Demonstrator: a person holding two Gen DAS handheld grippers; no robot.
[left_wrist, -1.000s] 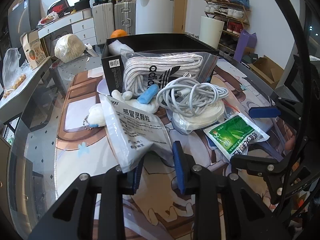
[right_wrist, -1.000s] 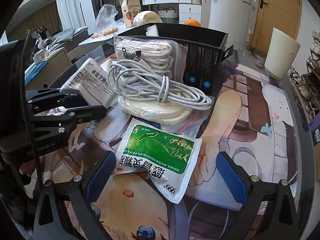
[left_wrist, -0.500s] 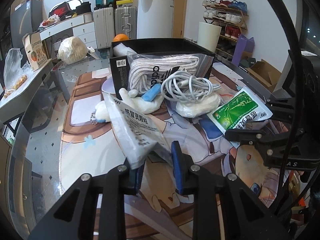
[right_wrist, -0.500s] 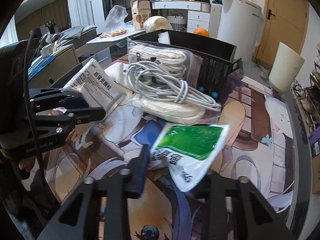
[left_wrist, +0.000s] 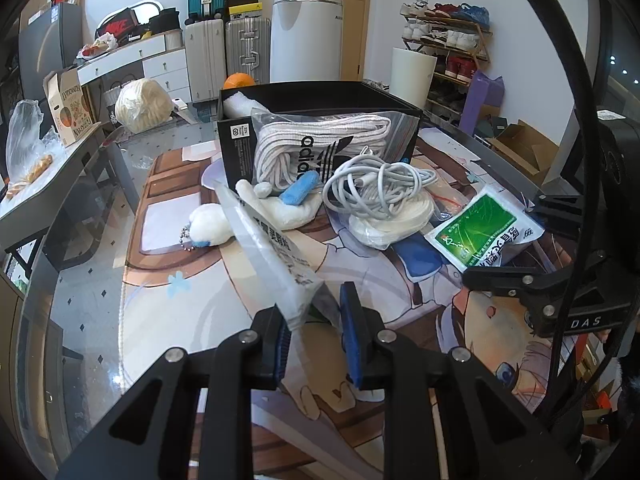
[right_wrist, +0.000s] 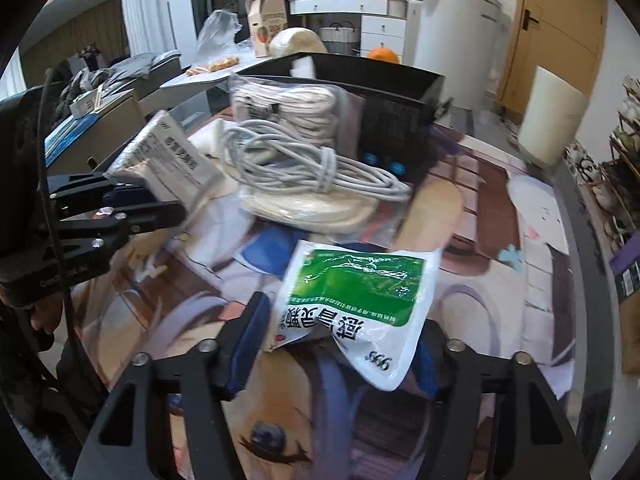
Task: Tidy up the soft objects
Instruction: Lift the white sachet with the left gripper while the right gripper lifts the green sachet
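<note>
My left gripper (left_wrist: 316, 332) is shut on a white medicine packet (left_wrist: 272, 248) and holds it tilted above the mat; it also shows in the right wrist view (right_wrist: 172, 160). My right gripper (right_wrist: 344, 344) is shut on a green-and-white medicine packet (right_wrist: 356, 296), lifted off the mat; it also shows in the left wrist view (left_wrist: 480, 232). A black open box (left_wrist: 320, 100) stands behind a bag of white laces (left_wrist: 320, 148), a coiled white cable (left_wrist: 376, 192), a white tape roll (left_wrist: 392, 224) and a white plush (left_wrist: 208, 228).
An anime-print mat (left_wrist: 400, 288) covers the glass table (left_wrist: 92, 280). A white bin (left_wrist: 306, 36), suitcases (left_wrist: 224, 52) and a shoe rack (left_wrist: 448, 40) stand behind. A side table (left_wrist: 40, 184) with bags is at the left.
Both grippers have lifted their packets off the mat and pulled back. The right gripper was open around the green packet a second ago and has shut on it.
</note>
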